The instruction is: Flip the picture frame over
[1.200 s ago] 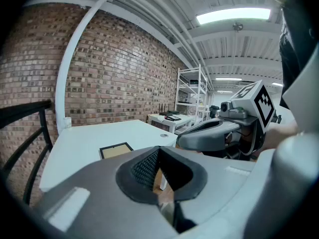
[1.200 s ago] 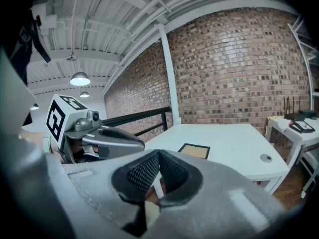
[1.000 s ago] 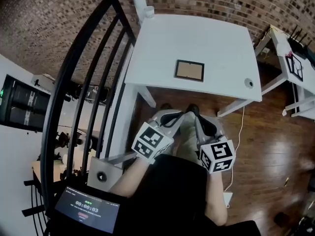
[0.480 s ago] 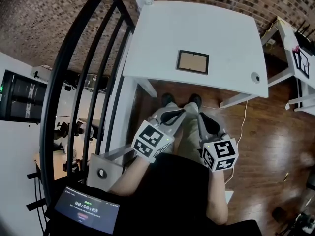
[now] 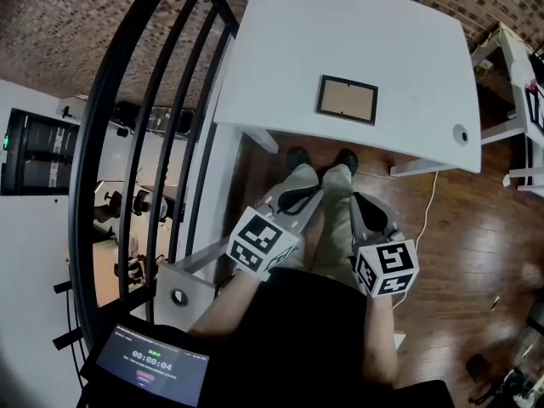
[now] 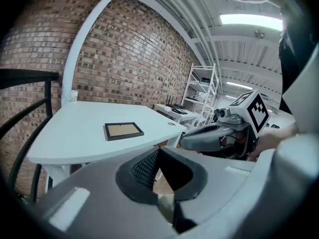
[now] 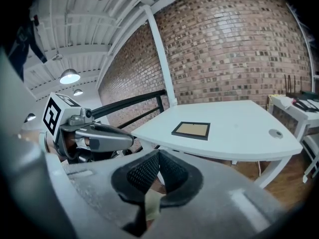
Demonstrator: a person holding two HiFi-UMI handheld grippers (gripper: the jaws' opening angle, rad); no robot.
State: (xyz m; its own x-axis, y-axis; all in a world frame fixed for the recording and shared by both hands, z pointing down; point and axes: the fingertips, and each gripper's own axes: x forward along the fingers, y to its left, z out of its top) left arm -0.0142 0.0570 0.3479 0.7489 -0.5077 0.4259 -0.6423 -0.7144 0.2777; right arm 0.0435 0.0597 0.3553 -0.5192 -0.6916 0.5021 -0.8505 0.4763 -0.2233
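Now: white desk (image 5: 340,49) ahead, its far side by brick wall (image 5: 85,24). Black railing (image 5: 127,134) at left. My left tongs (image 6: 158,152) and right tongs (image 7: 158,158) low over my legs, short of desk, both closed together, nothing between. Picture frame (image 5: 347,99) flat on desk, close to near edge, brown panel up.

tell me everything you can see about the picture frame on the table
The rectangular picture frame has a thin black border around a plain tan panel that looks like cardboard or a backing board. It lies flat on the white table, close to the table's near edge, with its long sides roughly along that edge. Only the table touches it; nothing rests on it or holds it.
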